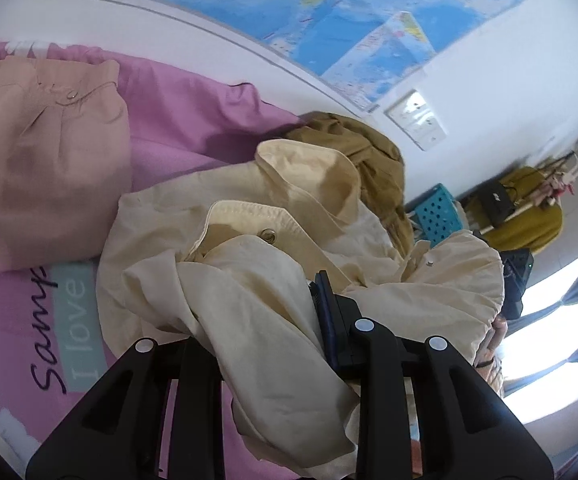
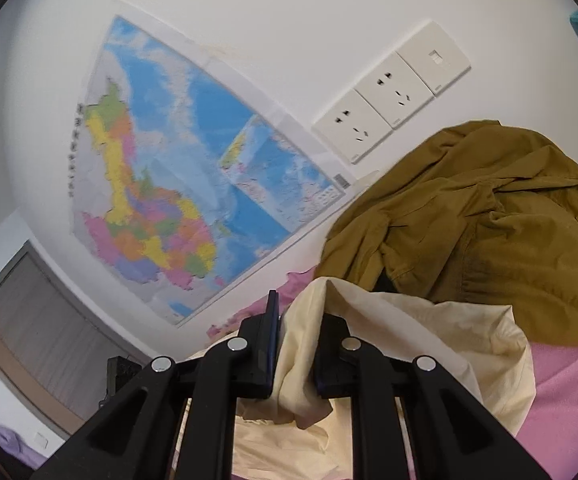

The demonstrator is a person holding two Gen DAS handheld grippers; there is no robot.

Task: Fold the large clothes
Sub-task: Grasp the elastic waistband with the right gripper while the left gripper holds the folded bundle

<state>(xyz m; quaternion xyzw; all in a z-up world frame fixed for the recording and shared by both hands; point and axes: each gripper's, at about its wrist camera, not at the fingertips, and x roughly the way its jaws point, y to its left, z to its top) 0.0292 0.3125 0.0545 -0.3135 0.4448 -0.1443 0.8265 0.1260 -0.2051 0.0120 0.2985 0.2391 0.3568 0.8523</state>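
Above the bed (image 1: 193, 128), both claws (image 2: 295, 344) on cream jacket (image 1: 249, 288)

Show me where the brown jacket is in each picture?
Left wrist view: the olive-brown jacket lies crumpled right of centre, behind the cream jacket and below the wall sockets.
Right wrist view: it fills the right side, heaped on the pink bedsheet, beyond the cream cloth in the right gripper.
Shared landmark: the wall map, up and left of the jacket in both.

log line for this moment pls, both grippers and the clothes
left gripper: shut on cream jacket | right gripper: shut on cream jacket | olive garment: heaped on bed | peach garment: folded
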